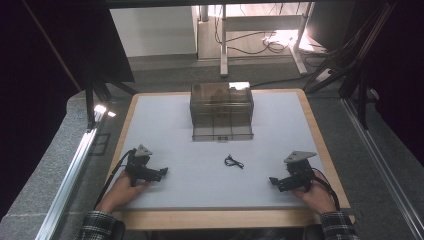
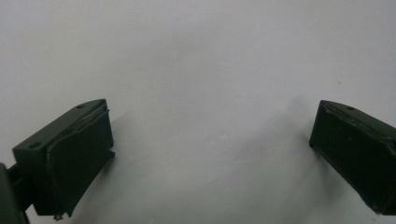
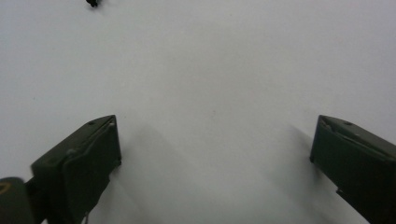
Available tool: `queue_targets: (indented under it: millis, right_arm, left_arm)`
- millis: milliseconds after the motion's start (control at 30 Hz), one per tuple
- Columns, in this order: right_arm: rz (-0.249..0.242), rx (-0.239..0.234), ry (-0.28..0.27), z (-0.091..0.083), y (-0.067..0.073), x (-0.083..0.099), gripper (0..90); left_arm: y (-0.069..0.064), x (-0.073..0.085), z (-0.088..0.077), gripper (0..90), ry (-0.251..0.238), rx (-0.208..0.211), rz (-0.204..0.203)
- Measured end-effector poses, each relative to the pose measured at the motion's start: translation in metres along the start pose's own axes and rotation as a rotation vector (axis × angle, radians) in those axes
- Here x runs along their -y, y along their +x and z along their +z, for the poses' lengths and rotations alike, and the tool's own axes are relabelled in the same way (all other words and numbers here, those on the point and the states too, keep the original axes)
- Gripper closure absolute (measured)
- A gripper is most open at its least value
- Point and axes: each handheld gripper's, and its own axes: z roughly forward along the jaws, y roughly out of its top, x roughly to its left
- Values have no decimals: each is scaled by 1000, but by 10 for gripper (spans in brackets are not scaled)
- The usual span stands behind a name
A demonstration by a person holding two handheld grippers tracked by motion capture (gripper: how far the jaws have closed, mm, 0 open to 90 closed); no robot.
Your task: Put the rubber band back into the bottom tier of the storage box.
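Black cord (image 1: 233, 161), small and looped, lies on the white table (image 1: 200, 150) between the left gripper (image 1: 162, 172) and right gripper (image 1: 272, 181), apart from both; both grippers' jaws stand wide and empty. Behind stands a clear box (image 1: 221, 111).

We can read no text, label, brand, number or sign anywhere on the things before us.

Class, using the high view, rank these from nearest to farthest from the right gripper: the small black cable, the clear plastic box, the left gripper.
From the right gripper:
1. Small black cable, table centre.
2. Clear plastic box, far middle.
3. Left gripper, opposite side, near edge.
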Motion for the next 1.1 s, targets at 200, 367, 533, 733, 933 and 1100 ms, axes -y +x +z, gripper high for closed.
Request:
queue_targets:
  millis: [200,367,533,733,933,1100]
  right_arm:
    - [14,1,-7,1,1,0,0]
    - [25,8,-14,2,2,1,0]
    - [23,8,-5,2,2,0,0]
    - [24,11,2,2,2,-1,0]
    - [29,16,27,2,3,-4,0]
    - [32,23,53,1,5,-6,0]
  left_arm:
    - [0,0,0,0,1,0,0]
    - [0,0,0,0,0,0,0]
    - [0,0,0,0,1,0,0]
    - [0,0,0,0,1,0,0]
    - [0,0,0,0,0,0,0]
    - [0,0,0,0,0,0,-1]
